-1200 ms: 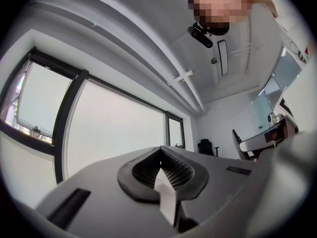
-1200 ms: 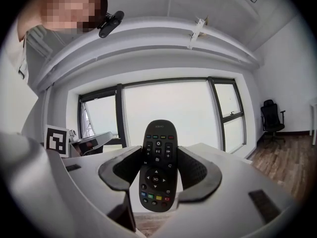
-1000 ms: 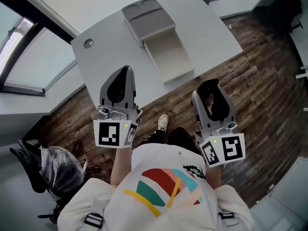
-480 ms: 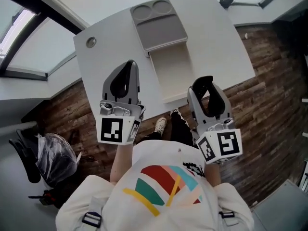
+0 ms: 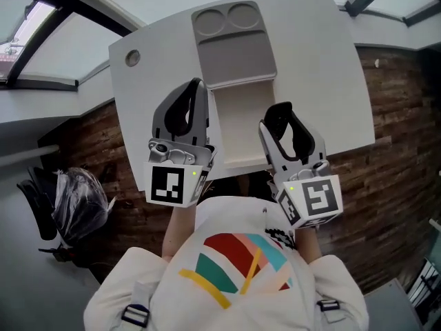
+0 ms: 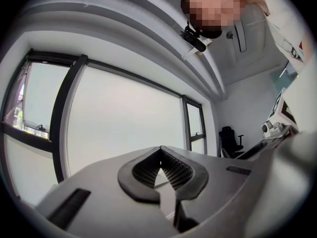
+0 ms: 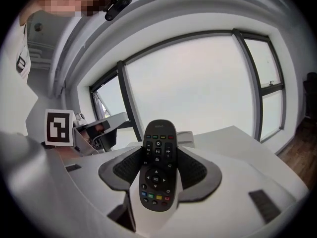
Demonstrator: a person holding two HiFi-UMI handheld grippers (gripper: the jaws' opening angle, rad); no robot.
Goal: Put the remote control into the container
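A black remote control [image 7: 157,167] with coloured buttons stands upright between the pads of my right gripper [image 7: 158,155], which is shut on its sides. In the head view the right gripper [image 5: 279,112] hangs over the near right corner of the container [image 5: 238,126], an open cream box with its grey lid [image 5: 234,47] folded back beyond it. My left gripper [image 5: 193,92] hovers just left of the box over the white table [image 5: 317,61]. Seen in its own view, the left gripper [image 6: 158,152] has its tips together and nothing between them.
A round cable hole [image 5: 132,57] sits at the table's far left corner. A black chair and a plastic bag [image 5: 76,205] stand on the wooden floor to the left. Windows run along behind the table.
The person has stepped up to the table. Both grippers have moved forward from over the floor to over the table's near edge, beside and over the open box. The jaws have not changed.
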